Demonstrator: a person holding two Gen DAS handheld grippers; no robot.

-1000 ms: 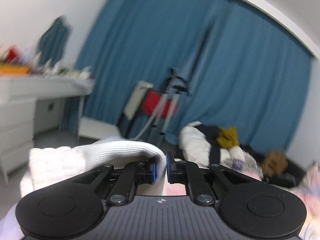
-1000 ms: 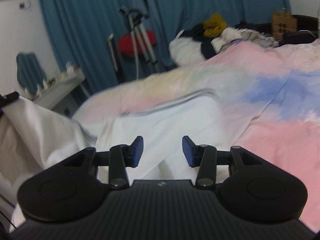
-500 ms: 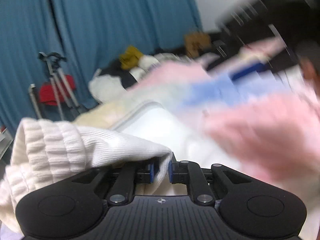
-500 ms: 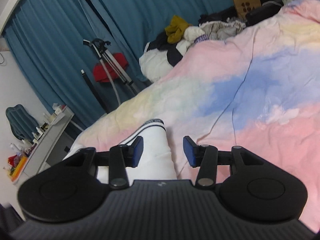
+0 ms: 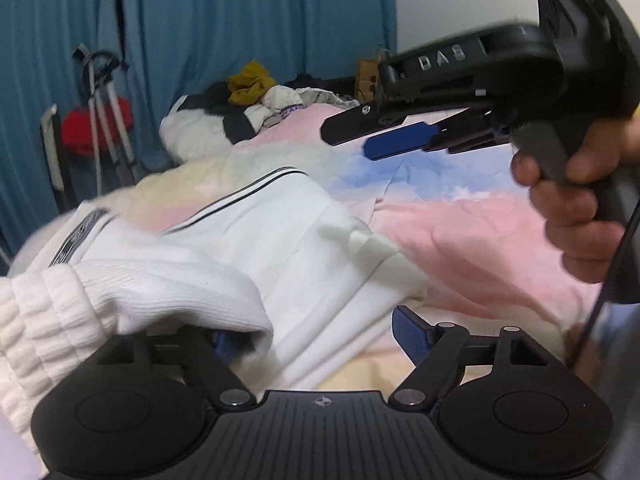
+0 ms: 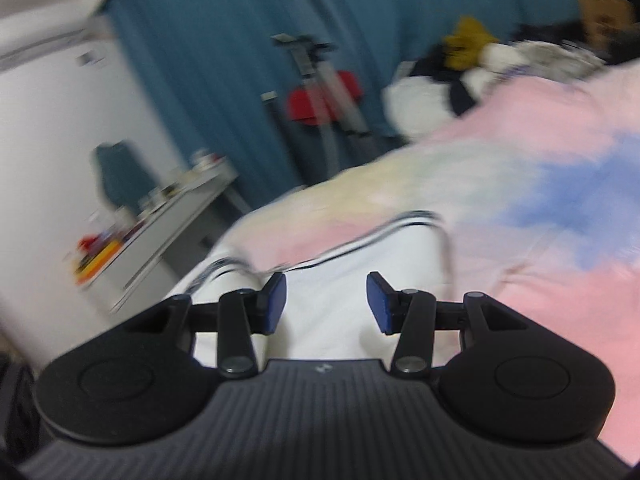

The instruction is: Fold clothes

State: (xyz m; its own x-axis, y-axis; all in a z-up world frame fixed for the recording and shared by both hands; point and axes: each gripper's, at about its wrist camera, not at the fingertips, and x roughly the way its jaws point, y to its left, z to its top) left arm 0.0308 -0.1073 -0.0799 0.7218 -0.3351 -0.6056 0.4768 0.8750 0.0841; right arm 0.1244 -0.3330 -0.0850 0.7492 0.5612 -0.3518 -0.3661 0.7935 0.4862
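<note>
A white garment (image 5: 304, 240) with thin black stripes lies bunched on the pastel bedspread (image 5: 460, 224). Its ribbed cuff (image 5: 132, 300) is draped over the left finger of my left gripper (image 5: 316, 336). That gripper's jaws are opening wide, and the pads do not press on the cloth. In the left wrist view my right gripper (image 5: 348, 142) hovers at the upper right above the bed, held by a hand (image 5: 576, 216). In its own blurred view the right gripper (image 6: 327, 303) stands open over the white garment (image 6: 360, 276), with nothing between its fingers.
A heap of clothes (image 5: 256, 104) lies at the far end of the bed before a blue curtain (image 5: 240, 20). A tripod with a red item (image 5: 96, 120) stands on the left. A white desk (image 6: 168, 216) with clutter stands left of the bed.
My left gripper swung from the curtain down towards the bed and spread its jaws, releasing the ribbed cuff it pinched. The right gripper turned left; the white garment now lies on the bedspread.
</note>
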